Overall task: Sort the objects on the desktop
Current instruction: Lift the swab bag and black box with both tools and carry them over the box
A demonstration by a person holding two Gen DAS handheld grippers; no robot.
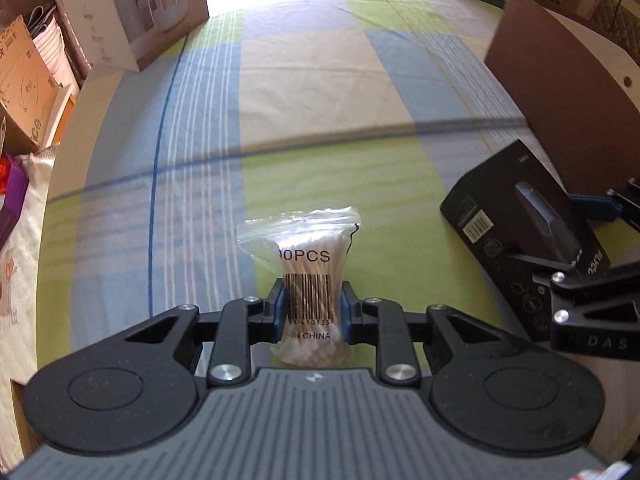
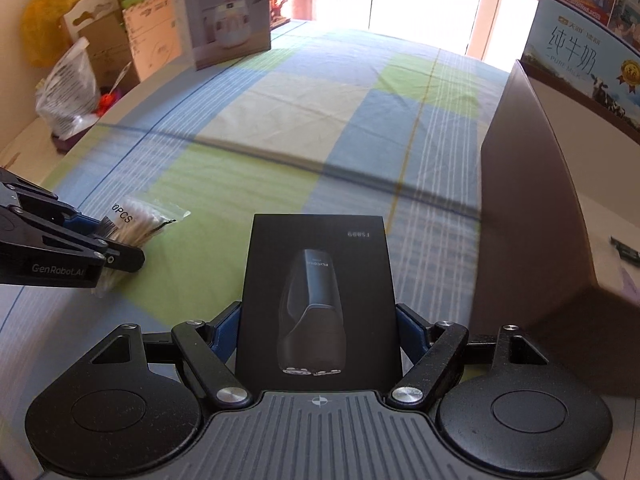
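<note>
Left gripper [image 1: 312,308]: clamped on the bag of cotton swabs [image 1: 306,280]; both blue pads pinch it at the barcode, so the clear plastic narrows to a waist between them.
Bag of cotton swabs: stands lengthwise between the left fingers, sealed top edge pointing away from the camera, swab tips bulging at the near end. It lies on or just above the checked cloth [image 1: 320,80]; which of the two cannot be told. It is well to the left of the black shaver box [image 2: 318,300].
Right gripper [image 2: 318,332]: jaws wide, pressed against the two long sides of the black shaver box, which fills the gap between the fingers.
Black shaver box: flat, printed face up with a picture of a shaver, held over the checked cloth. From the left wrist view it sits tilted, with the right gripper's fingers at its near edge.
Brown box [image 2: 532,208]: upright, just to the right of the black shaver box, its dark wall facing it.
White appliance carton [image 2: 226,12]: well beyond the black shaver box, at the far left edge of the cloth.
Milk carton box [image 2: 580,56]: behind the brown box, far right.
</note>
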